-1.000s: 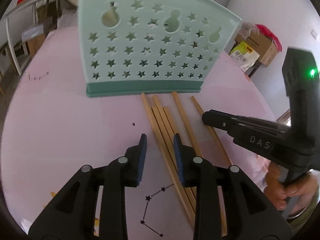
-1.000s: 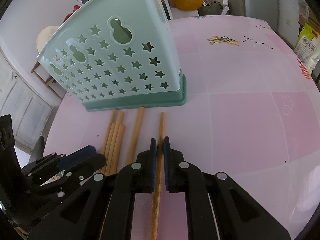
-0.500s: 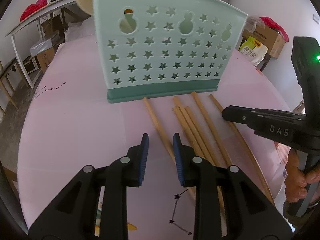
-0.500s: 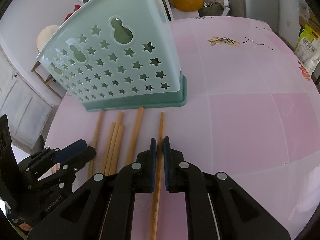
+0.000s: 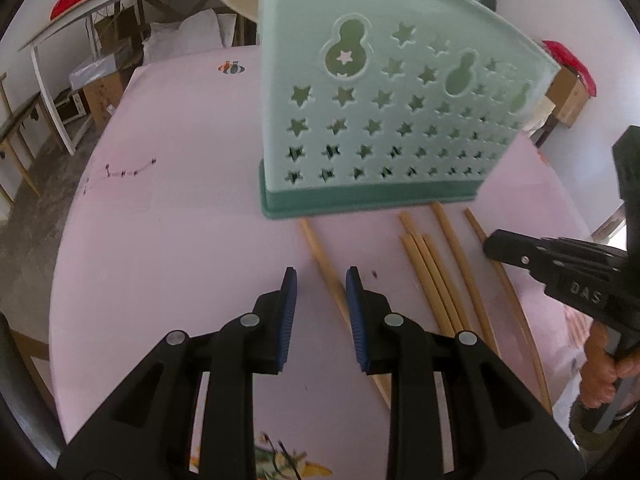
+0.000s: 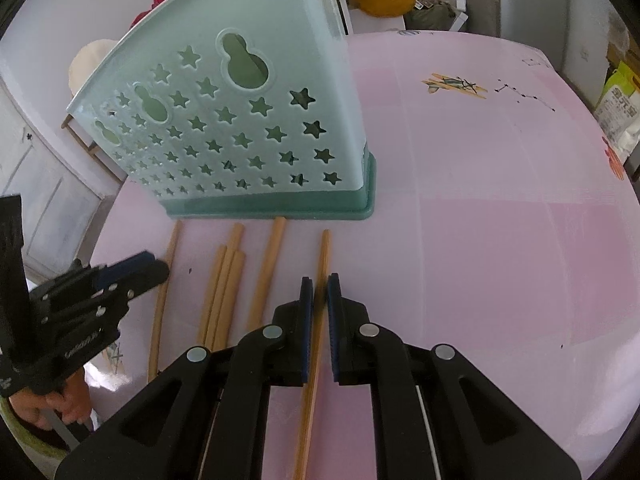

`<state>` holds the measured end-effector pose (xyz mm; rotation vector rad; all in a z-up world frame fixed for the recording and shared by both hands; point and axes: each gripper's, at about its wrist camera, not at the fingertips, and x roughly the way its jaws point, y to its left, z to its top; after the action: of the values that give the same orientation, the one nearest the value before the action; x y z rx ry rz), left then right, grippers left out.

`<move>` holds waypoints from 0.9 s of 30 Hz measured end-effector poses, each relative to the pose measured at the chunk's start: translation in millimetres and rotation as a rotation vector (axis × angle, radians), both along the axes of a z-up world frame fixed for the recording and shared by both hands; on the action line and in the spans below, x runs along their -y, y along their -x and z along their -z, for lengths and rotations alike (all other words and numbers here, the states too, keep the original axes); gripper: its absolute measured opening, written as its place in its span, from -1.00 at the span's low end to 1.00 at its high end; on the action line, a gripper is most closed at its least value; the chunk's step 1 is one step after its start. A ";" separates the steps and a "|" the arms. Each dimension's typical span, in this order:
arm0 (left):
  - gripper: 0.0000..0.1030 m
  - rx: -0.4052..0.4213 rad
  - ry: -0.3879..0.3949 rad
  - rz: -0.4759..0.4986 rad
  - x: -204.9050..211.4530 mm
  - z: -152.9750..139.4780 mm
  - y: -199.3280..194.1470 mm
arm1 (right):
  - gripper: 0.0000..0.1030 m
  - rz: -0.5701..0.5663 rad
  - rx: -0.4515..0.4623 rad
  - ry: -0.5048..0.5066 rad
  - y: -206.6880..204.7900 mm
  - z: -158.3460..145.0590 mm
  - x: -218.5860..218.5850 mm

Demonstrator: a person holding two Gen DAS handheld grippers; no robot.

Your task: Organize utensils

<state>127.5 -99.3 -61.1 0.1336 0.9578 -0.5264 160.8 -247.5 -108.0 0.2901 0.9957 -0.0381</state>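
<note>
A mint-green utensil holder (image 5: 380, 120) (image 6: 240, 140) with star cut-outs stands upright on the pink table (image 5: 180, 260). Several wooden chopsticks lie flat in front of it. My left gripper (image 5: 320, 288) is open, and the leftmost chopstick (image 5: 324, 264) runs between its fingers, close to the right one, with neither pad touching it. A bundle of three chopsticks (image 5: 424, 264) (image 6: 224, 280) lies further right. My right gripper (image 6: 318, 292) is shut on the rightmost chopstick (image 6: 323, 252), which still lies along the table. In the left wrist view the right gripper's tip (image 5: 492, 246) sits over that same stick.
A person's hand (image 5: 600, 380) (image 6: 60, 408) grips each handle. The round table's edge curves close on the left (image 5: 60, 280). Bare pink cloth (image 6: 480, 240) spreads right of the holder. Benches, boxes and bags stand on the floor beyond.
My left gripper has swung to the left. One chopstick has slid left out of the bundle and now lies between its fingers. The right gripper has stayed put on its chopstick.
</note>
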 end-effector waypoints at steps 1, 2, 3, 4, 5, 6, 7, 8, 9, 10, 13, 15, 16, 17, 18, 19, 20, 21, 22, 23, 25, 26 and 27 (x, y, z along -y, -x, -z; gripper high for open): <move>-0.53 0.004 -0.007 0.001 2.2 -0.1 -4.9 | -0.84 -0.002 -0.001 0.006 -1.7 -0.3 -0.5; -0.55 0.009 -0.015 0.000 3.5 -0.4 -9.7 | -0.84 -0.004 -0.002 0.013 -3.3 -0.5 -1.2; -0.60 0.012 -0.021 -0.001 5.9 -0.5 -12.0 | -0.84 -0.006 -0.002 0.025 -5.0 -0.7 -2.7; -0.62 0.019 -0.030 -0.005 7.6 -0.7 -14.9 | -0.84 -0.008 -0.001 0.036 -6.5 -0.9 -3.9; -0.69 0.028 -0.038 -0.012 8.3 -0.2 -17.9 | -0.84 -0.010 0.000 0.049 -8.0 -1.0 -5.5; -0.78 0.032 -0.038 -0.018 9.9 -1.0 -19.9 | -0.84 -0.011 0.001 0.059 -8.6 -0.9 -6.7; -0.82 0.035 -0.036 -0.027 8.9 -0.6 -22.2 | -0.84 -0.010 0.004 0.072 -9.5 -0.8 -8.1; -0.84 0.035 -0.031 -0.033 7.9 0.0 -23.3 | -0.84 -0.009 0.007 0.079 -10.0 -0.6 -8.8; -0.87 0.032 -0.019 -0.040 5.9 0.2 -25.7 | -0.84 -0.007 0.009 0.080 -9.6 -0.6 -8.8; -0.88 0.029 -0.013 -0.047 3.9 0.4 -27.7 | -0.85 -0.003 0.011 0.079 -10.0 -0.6 -8.2; -0.92 0.019 0.009 -0.067 -0.7 2.4 -33.1 | -0.87 0.011 0.015 0.070 -10.4 -0.6 -5.8; -0.92 0.015 0.036 -0.077 -5.6 2.2 -36.0 | -0.87 0.021 0.019 0.064 -9.6 -1.7 -2.9; -0.92 0.015 0.047 -0.082 -8.4 1.3 -36.9 | -0.88 0.027 0.025 0.058 -8.1 -3.3 -1.0; -0.92 0.017 0.061 -0.085 -10.9 -1.0 -33.4 | -0.88 0.029 0.030 0.051 -8.4 -4.5 1.9; -0.92 0.023 0.086 -0.086 -14.2 -6.0 -33.4 | -0.88 0.033 0.041 0.037 -6.3 -7.8 5.0; -0.92 0.033 0.114 -0.087 -20.2 -12.4 -31.4 | -0.88 0.037 0.053 0.023 -4.1 -11.8 8.4; -0.92 0.039 0.125 -0.088 -22.3 -15.7 -29.3 | -0.88 0.042 0.066 0.009 -2.4 -16.0 12.4; -0.92 0.050 0.148 -0.087 -27.6 -22.7 -27.1 | -0.88 0.046 0.081 -0.006 0.6 -21.3 15.5; -0.92 0.062 0.168 -0.085 -32.0 -29.3 -24.9 | -0.89 0.050 0.096 -0.018 3.5 -26.5 18.8; -0.92 0.074 0.186 -0.085 -35.4 -36.6 -19.6 | -0.89 0.053 0.111 -0.027 5.8 -31.2 21.7; -0.92 0.107 0.239 -0.083 -46.2 -56.2 -13.1 | -0.89 0.057 0.159 -0.043 14.1 -47.5 26.3; -0.92 0.132 0.261 -0.083 -51.7 -67.2 -9.5 | -0.89 0.057 0.184 -0.043 18.8 -56.4 27.1; -0.92 0.149 0.279 -0.082 -56.3 -75.9 -6.8 | -0.89 0.059 0.208 -0.039 23.0 -64.6 28.2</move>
<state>134.3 -43.0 14.8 -0.1152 0.7335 -0.5610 137.8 -275.7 -43.4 0.3521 0.7817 -0.0413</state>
